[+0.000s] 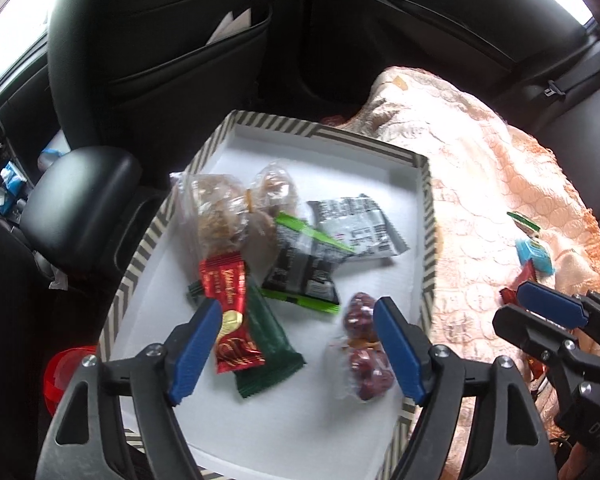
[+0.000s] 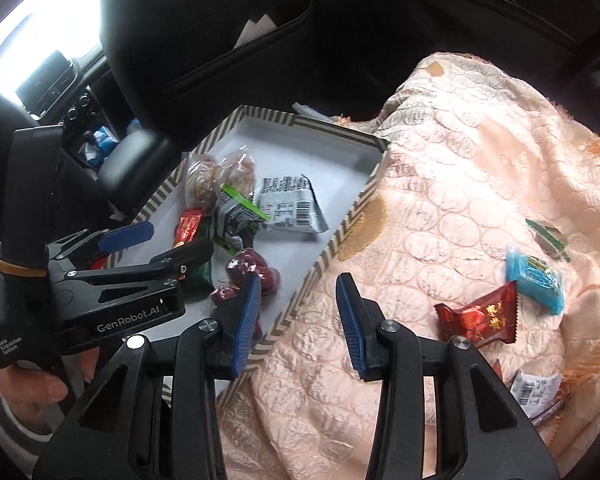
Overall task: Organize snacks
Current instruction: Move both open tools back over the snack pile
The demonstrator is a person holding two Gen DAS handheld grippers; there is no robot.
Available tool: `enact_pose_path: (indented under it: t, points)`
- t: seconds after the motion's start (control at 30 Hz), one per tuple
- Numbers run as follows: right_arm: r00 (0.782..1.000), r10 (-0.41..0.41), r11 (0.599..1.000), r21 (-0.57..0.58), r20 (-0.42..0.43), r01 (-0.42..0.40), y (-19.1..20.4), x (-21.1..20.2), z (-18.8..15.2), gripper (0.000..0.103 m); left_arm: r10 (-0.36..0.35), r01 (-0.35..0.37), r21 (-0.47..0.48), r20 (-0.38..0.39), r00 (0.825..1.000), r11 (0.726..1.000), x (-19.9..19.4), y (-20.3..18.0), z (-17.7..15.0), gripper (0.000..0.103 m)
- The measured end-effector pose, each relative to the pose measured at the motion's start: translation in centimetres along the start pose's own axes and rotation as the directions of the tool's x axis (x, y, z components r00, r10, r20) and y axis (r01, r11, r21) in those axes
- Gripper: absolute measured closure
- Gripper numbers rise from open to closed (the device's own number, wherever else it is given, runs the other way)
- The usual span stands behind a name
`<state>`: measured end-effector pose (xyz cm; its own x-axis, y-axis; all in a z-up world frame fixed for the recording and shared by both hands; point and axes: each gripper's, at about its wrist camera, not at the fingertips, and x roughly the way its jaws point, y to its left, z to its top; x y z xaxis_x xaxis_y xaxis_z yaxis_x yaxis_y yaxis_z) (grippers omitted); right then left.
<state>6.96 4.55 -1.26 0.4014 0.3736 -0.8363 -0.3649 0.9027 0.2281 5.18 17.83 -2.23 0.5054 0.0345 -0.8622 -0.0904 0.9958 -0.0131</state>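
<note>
Gathering continues: your left gripper [image 1: 296, 344] hangs wide open and empty over the tray [image 2: 342, 224]; your right gripper [image 2: 298, 320], also spread and empty, needs the red packet [image 2: 478, 318] on the blanket [image 2: 460, 184] beside the tray.

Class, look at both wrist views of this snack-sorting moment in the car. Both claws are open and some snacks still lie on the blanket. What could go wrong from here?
1. The striped tray rests partly on the rumpled blanket, so a push from a claw may tip it.
2. The left claw hangs open over the date bag and red bar; closing might catch both or crush one.
3. The blue packet and red packet lie on sloping cloth and may slide away when the right claw nudges them.
</note>
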Motion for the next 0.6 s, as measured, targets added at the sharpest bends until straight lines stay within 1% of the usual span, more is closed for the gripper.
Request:
enact_pose_path:
  t: [0.17,0.3,0.47,0.6]
  points:
    - [0.999,-0.044,0.998,0.044,0.011,0.044,-3.3,-2.0,-1.2,0.064,-0.029,0.029,0.044,-0.003,1.000,0.999,-0.6,-2.6,-0.2,0.020]
    - [0.995,-0.093,0.991,0.100,0.029,0.089,-6.8,-4.2,-2.5,0.064,-0.056,0.057,0.092,-0.017,0.998,0.994,-0.6,-5.1,-0.3,0.018]
    - [0.987,-0.159,0.966,0.210,0.030,0.149,-12.3,-7.0,-4.5,0.064,-0.090,0.097,0.154,-0.055,0.994,0.983,-0.2,-8.7,-0.4,0.016]
    - [0.984,-0.177,0.943,0.293,0.034,0.159,-15.7,-8.6,-6.1,0.064,-0.116,0.131,0.181,-0.092,0.989,0.975,0.3,-11.2,-0.6,0.016]
